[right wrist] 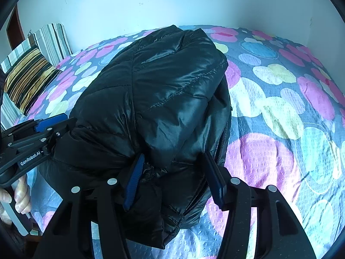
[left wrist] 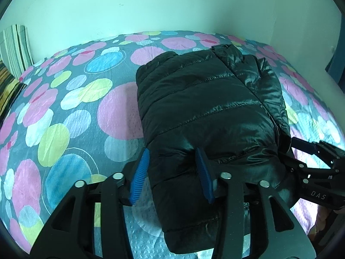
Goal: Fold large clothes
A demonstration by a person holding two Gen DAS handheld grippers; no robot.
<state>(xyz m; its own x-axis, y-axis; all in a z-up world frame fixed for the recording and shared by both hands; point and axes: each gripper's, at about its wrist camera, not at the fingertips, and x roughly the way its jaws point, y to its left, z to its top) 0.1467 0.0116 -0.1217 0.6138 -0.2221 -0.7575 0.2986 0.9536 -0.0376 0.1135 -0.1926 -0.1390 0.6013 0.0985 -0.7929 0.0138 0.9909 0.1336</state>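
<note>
Between the blue pads of the left gripper (left wrist: 172, 172): the near left corner of the folded black puffer jacket (left wrist: 207, 112). Jaws parted; the left pad stands clear of the fabric, the right pad lies against the top of the bundle without pinching it. Judged released, the corner already laid down.

Right gripper (right wrist: 172, 179): jaws likewise spread, straddling the near right corner of the jacket by its zip edge. Fabric bulges between the pads; neither visibly bites. Judged let go, or nearly so.

Both grippers point steeply down at the jacket's near edge, one at each corner, which is how a wide hem would be carried over in one fold and set down square. A hand (right wrist: 20, 194) shows on the left gripper's handle.

Jacket: folded into a thick, compact block, quilted panels uppermost, lying toward the near edge of the bed (left wrist: 64, 108), well short of the far edge by the wall (left wrist: 172, 4). Padding puffs up and may spring the fold open.

Bedspread: grey with pink, blue and yellow circles. Striped pillows (right wrist: 30, 77) at the bed's left end.
</note>
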